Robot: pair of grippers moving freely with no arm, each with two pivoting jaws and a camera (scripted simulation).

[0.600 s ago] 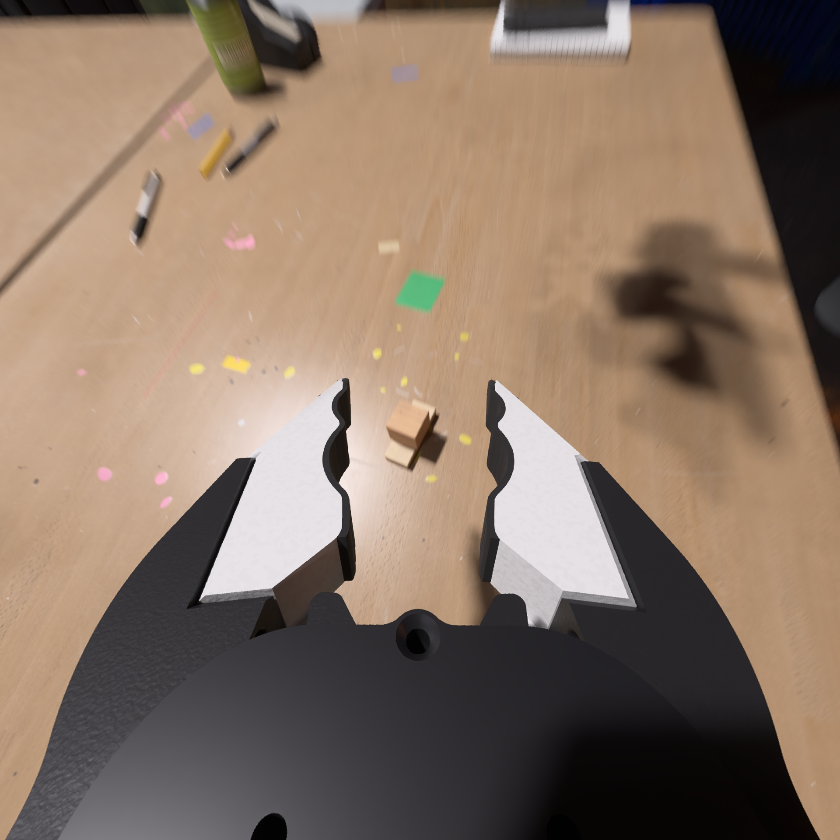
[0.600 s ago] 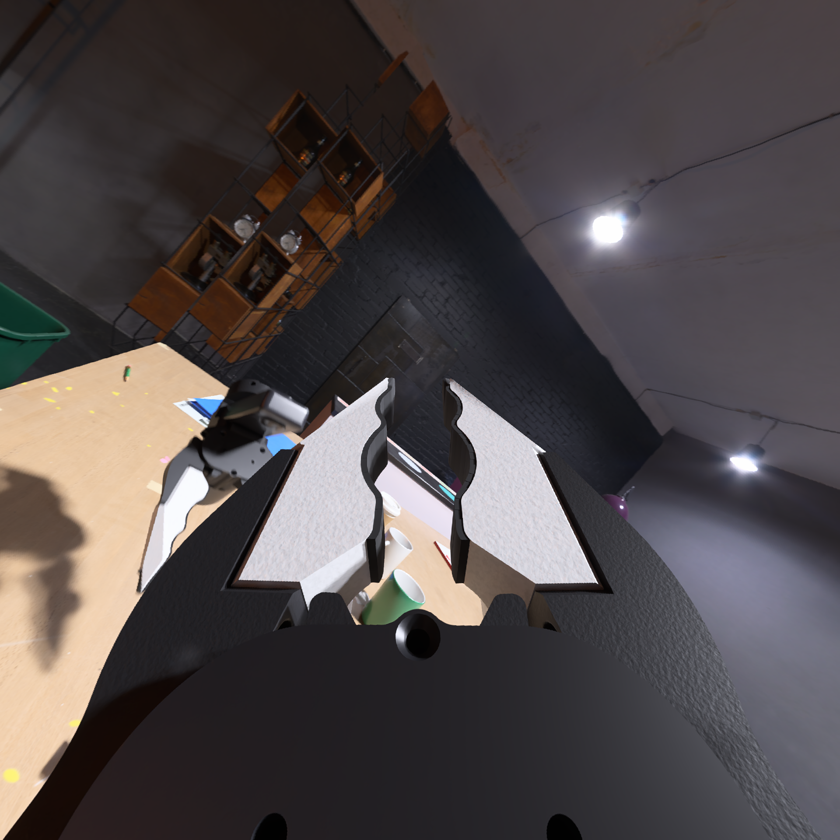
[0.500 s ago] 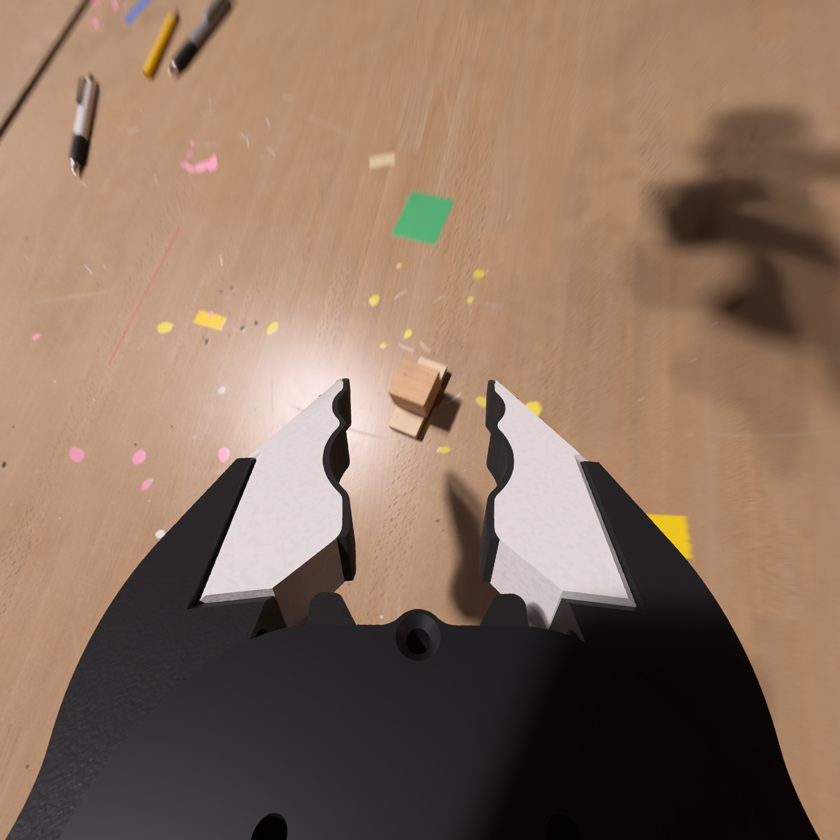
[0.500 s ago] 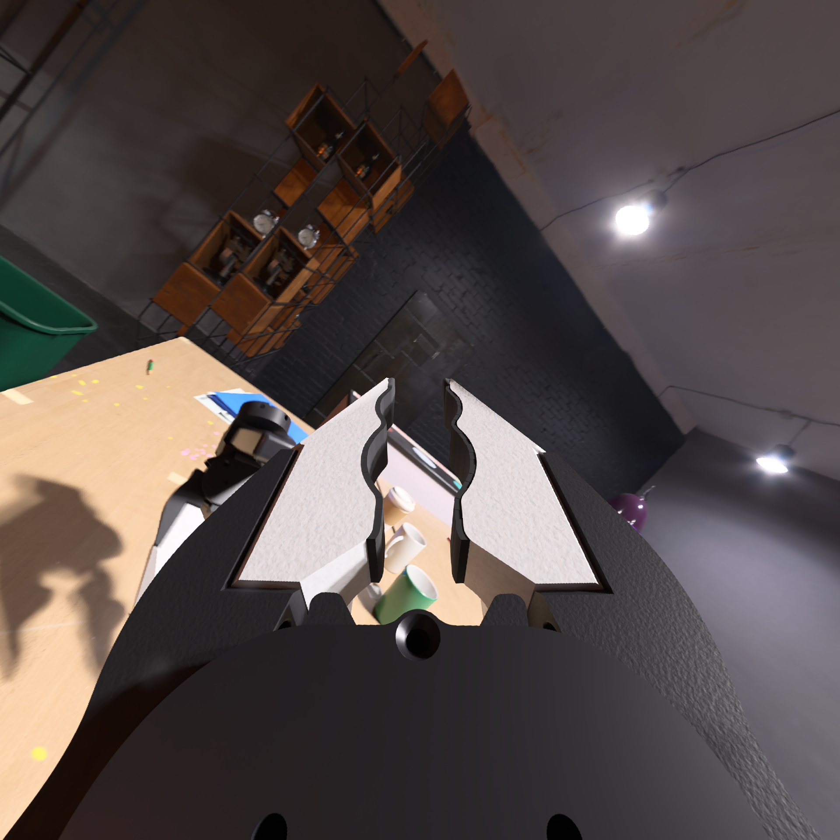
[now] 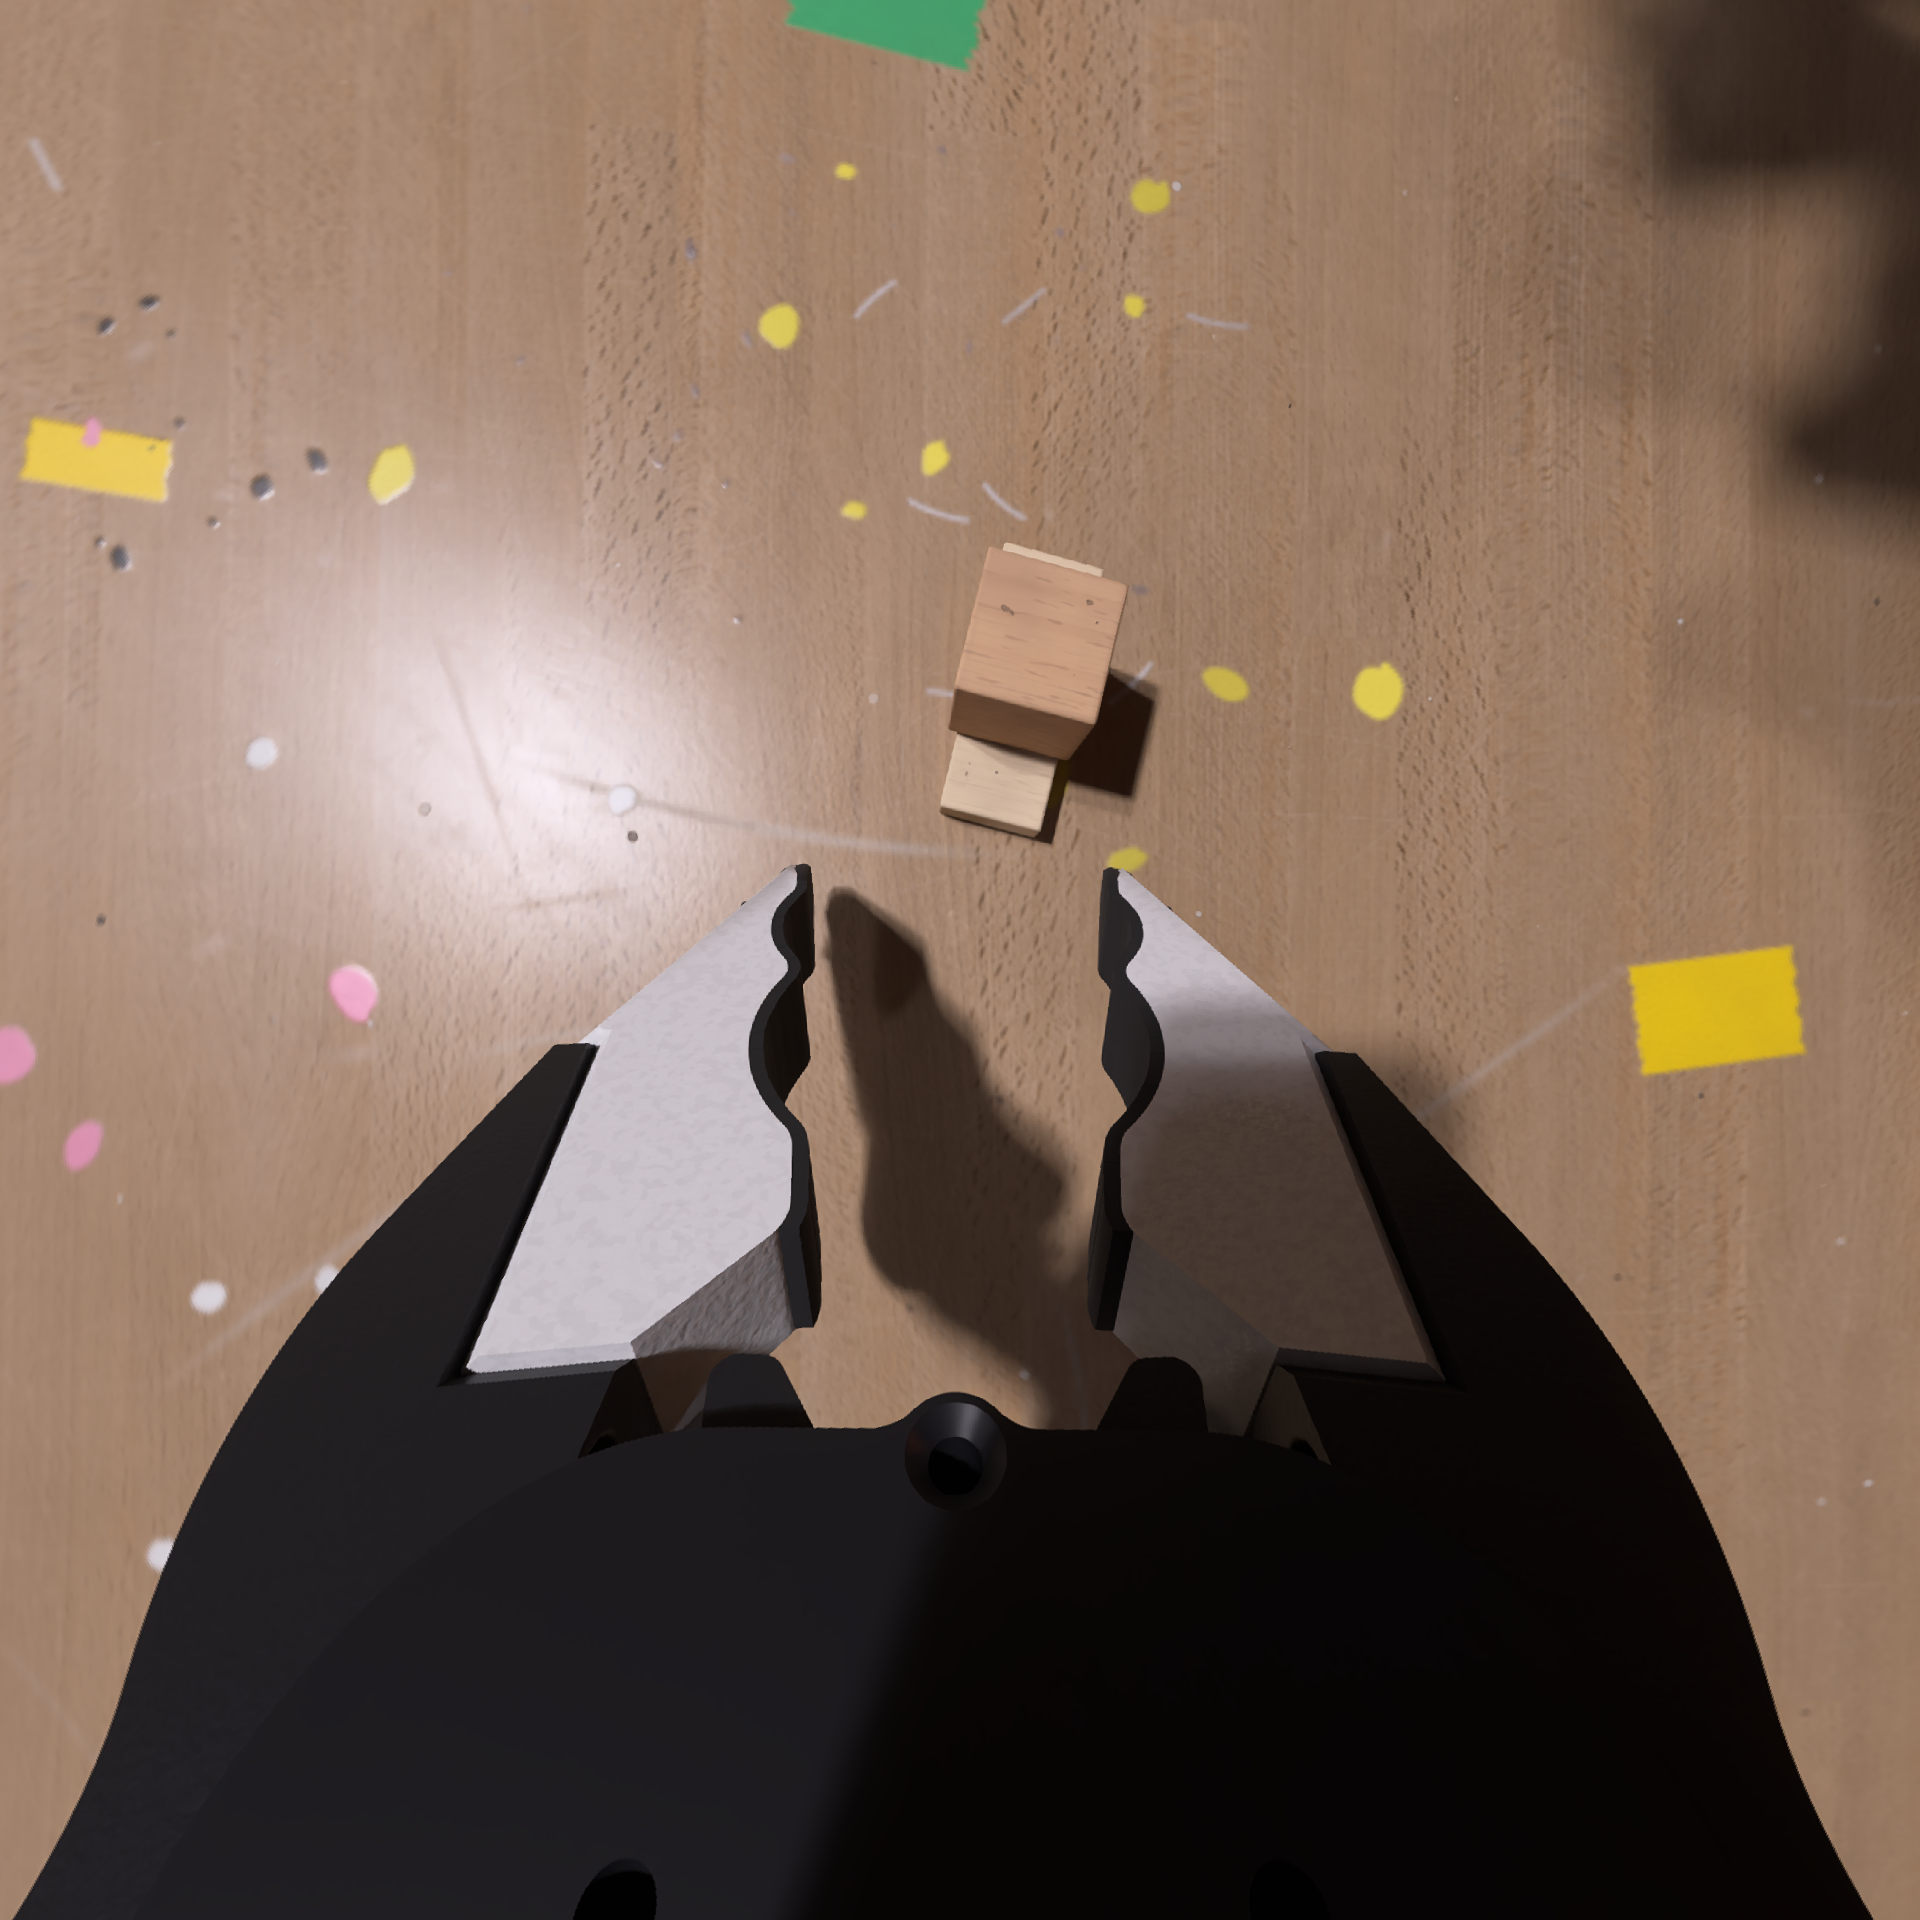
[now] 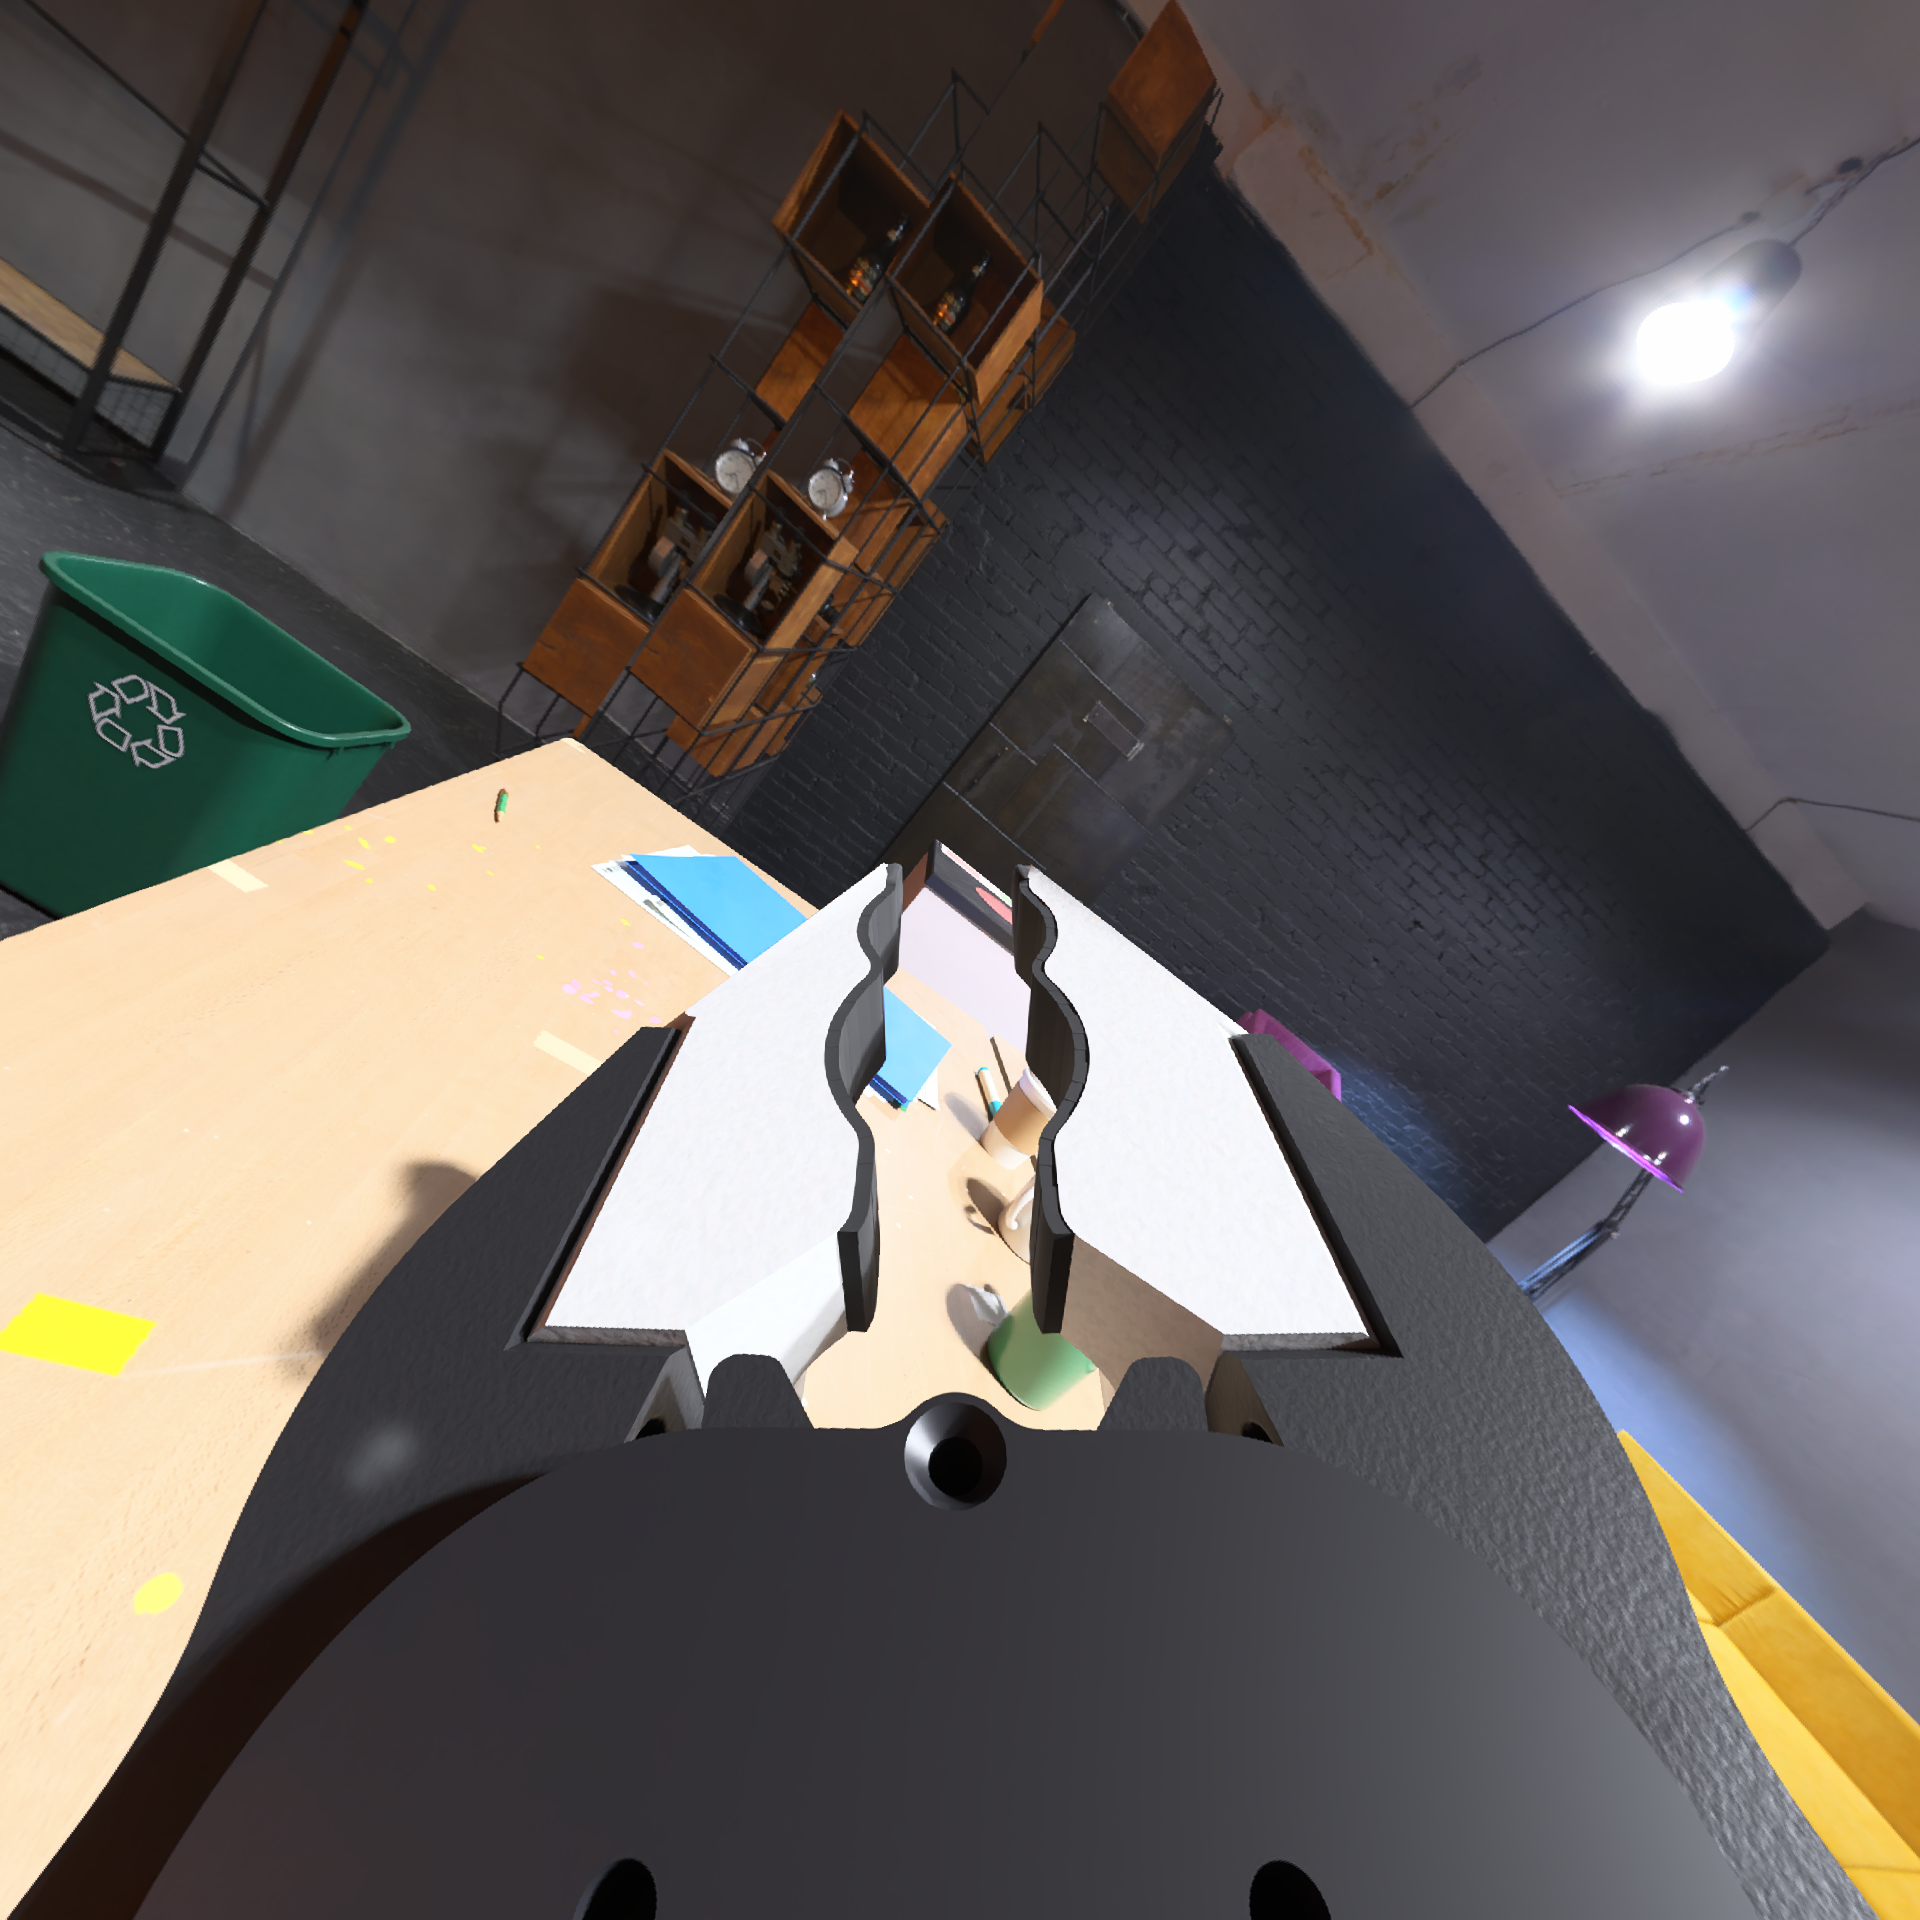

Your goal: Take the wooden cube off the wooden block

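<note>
On the counter point(image 5: 1455, 312): wooden cube point(image 5: 1039, 649) sits on top of wooden block point(image 5: 997, 790), pale block poking out at near end and a sliver at far end
Cube/block position: just ahead of left gripper point(image 5: 956, 883) fingertips, slightly right of the centre line, not between the fingers, not touched
Left gripper: pointing steeply down at counter, jaws wide apart, holding nothing, its shadow on the wood between the fingers
Right gripper point(image 6: 954, 878): tilted up and away toward the room, jaws parted by a narrower gap, nothing held
Cube look: reddish-tan, darker than block, casting dark shadow to its right
Counter litter, left wrist view: yellow paper scrap point(image 5: 1714, 1008) right of the fingers, another yellow scrap point(image 5: 96, 460) far left, green scrap point(image 5: 883, 26) at top edge, yellow and pink dots scattered
Right wrist view, counter: blue folder point(image 6: 717, 894), paper cups point(image 6: 1013, 1127) and green cup point(image 6: 1034, 1351) seen between the fingers, yellow scrap at left
Background: green recycling bin point(image 6: 177, 727), wire-and-wood shelving point(image 6: 831, 468) with clocks, dark brick wall, purple lamp point(image 6: 1642, 1132), bright ceiling light
</note>
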